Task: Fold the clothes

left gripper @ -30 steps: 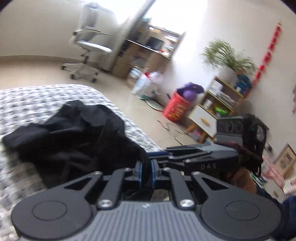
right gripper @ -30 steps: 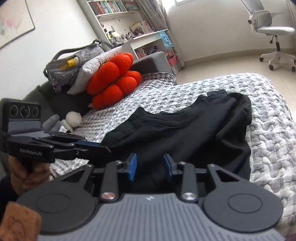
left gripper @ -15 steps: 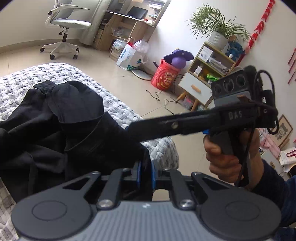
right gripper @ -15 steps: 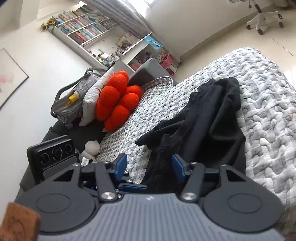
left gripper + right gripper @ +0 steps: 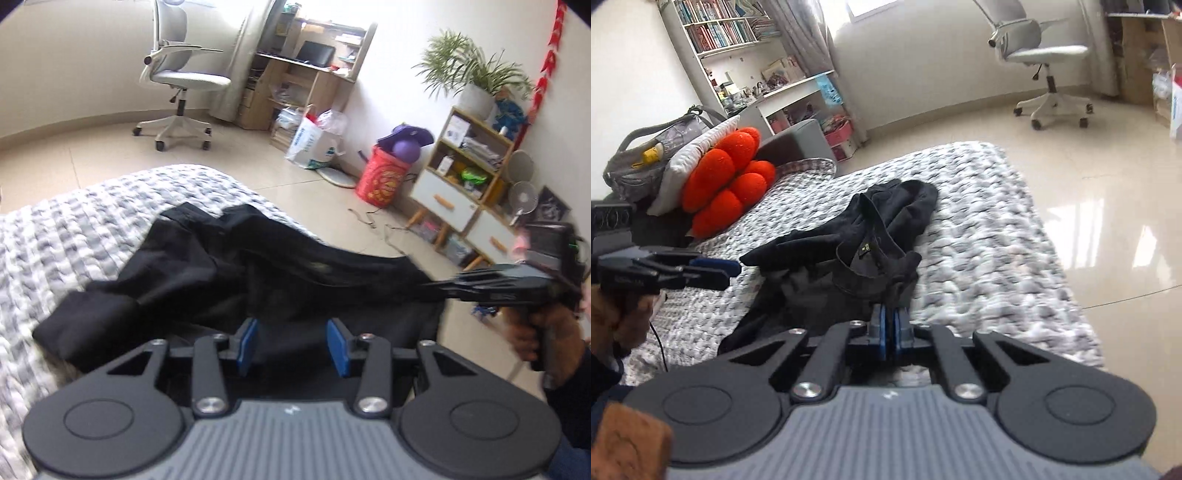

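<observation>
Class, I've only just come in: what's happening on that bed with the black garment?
A person is folding a black garment that lies crumpled on a grey quilted bed, using tongs in each hand. The right tongs are closing on the garment's near edge, with cloth pinched between them. The left tongs are opening just above the fabric, gripping nothing. No neat fold shows yet.

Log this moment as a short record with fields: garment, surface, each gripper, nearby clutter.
garment: black garment, crumpled, unfolded, collar label showing
surface: grey-and-white quilted bed cover
left gripper: jaws opening, blue pads apart, cloth lying just beyond them, not pinched
right gripper: jaws closing, pads nearly together on an edge of the black cloth
clutter on bed: orange cushion, grey bag behind it
floor: white office chair, red bucket
</observation>
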{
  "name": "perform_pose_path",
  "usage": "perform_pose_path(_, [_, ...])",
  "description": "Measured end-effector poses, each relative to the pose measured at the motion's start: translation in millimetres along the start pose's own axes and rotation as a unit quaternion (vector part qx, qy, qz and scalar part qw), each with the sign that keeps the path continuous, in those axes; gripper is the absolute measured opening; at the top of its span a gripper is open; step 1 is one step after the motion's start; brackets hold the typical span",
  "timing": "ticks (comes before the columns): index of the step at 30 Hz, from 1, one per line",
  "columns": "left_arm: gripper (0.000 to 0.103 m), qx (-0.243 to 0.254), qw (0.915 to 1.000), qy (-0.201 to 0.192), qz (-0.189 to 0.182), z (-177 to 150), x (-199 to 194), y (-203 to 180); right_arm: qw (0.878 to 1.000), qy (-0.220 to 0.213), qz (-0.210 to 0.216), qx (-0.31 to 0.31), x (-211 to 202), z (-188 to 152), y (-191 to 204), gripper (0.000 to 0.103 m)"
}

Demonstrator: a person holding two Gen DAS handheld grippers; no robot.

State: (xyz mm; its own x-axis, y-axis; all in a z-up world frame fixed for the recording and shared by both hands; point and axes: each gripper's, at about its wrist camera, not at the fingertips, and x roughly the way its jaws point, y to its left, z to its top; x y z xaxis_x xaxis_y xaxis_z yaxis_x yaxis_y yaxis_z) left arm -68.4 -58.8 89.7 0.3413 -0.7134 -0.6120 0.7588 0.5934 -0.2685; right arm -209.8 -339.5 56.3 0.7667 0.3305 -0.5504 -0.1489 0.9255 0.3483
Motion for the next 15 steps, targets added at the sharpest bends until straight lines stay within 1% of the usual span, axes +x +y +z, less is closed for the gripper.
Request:
perform_pose_path(1, [0.043,0.004,1.0,0.002,0.009,6.7,5.8,0.3,1.0,-0.005,-0.015,-0.007,-6.8,-1.8,-1.6,0.006])
perform_pose_path(3, [0.046,0.009,0.9999,0.003,0.013,23.2,23.2,-3.1,0.999,-0.009,-0.042,-0.018,-15.7,-6.0,-5.4,0.006])
perform_pose_path(4, [0.047,0.011,0.9998,0.004,0.013,31.0,32.0,-5.0,0.999,-0.007,-0.047,-0.017,-15.7,-8.9,-8.8,0.006])
perform_pose_path(6, [0.051,0.016,0.9997,0.008,0.017,45.8,51.0,-11.1,0.999,-0.001,-0.053,-0.013,-13.2,-15.0,-15.9,0.006])
perform_pose_path(7, [0.053,0.018,0.9996,0.01,0.021,52.9,61.2,-14.9,0.998,0.001,-0.054,-0.012,-11.7,-17.3,-18.6,0.006])
perform_pose_path(8, [0.059,0.021,0.9992,0.014,0.03,59.4,72.1,-18.7,0.999,0.0,-0.052,-0.011,-10.0,-19.8,-20.1,0.006])
perform_pose_path(9, [0.061,0.023,0.9989,0.018,0.038,65.8,82.9,-22.0,0.999,-0.001,-0.05,-0.01,-9.2,-22.1,-21.2,0.006])
perform_pose_path(13, [0.064,0.022,0.9973,0.039,0.058,87.7,123.7,-25.5,0.999,-0.002,-0.041,-0.002,-6.9,-29.7,-28.9,0.006])
perform_pose_path(15, [0.071,0.024,0.9958,0.055,0.07,94.9,144.1,-28.8,0.999,-0.003,-0.036,0.006,-7.3,-33.6,-32.3,0.006])
